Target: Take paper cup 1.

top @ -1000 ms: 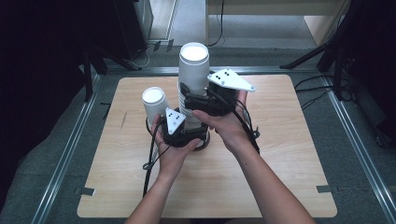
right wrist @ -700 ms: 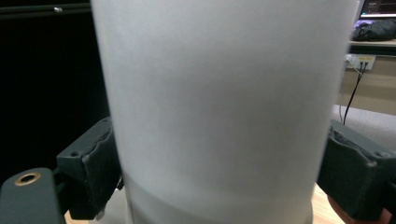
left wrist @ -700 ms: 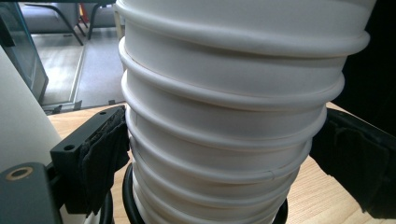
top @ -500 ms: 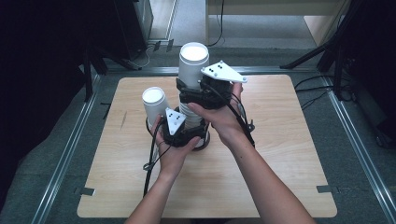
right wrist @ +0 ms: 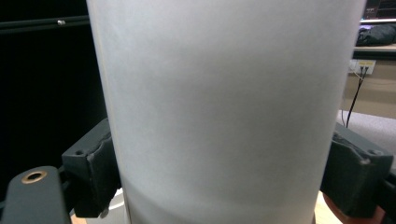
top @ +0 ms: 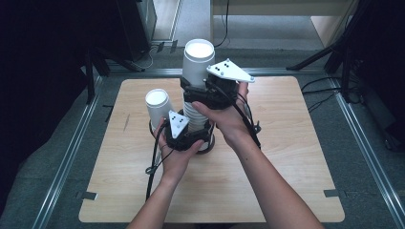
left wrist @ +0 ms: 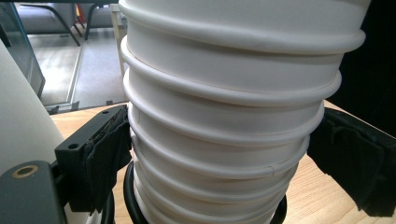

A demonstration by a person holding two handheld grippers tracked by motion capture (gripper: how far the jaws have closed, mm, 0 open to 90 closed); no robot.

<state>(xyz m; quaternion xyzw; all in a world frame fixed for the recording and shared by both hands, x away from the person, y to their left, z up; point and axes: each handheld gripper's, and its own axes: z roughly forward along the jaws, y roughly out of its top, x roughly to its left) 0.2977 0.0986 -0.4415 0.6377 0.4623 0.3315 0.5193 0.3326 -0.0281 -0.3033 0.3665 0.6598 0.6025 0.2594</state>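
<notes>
Left gripper jaws now closed on cup stack

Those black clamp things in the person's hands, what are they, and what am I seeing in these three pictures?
They are hand-held grippers: two-jaw clamps a person works by hand. The overhead picture shows the table, a tall stack of white cups and a single cup beside it. The other two pictures come from cameras on the grippers. The left hand-held gripper, whose jaws have just been closing, grips the stack low down. The right hand-held gripper grips the top cup, higher up.
</notes>
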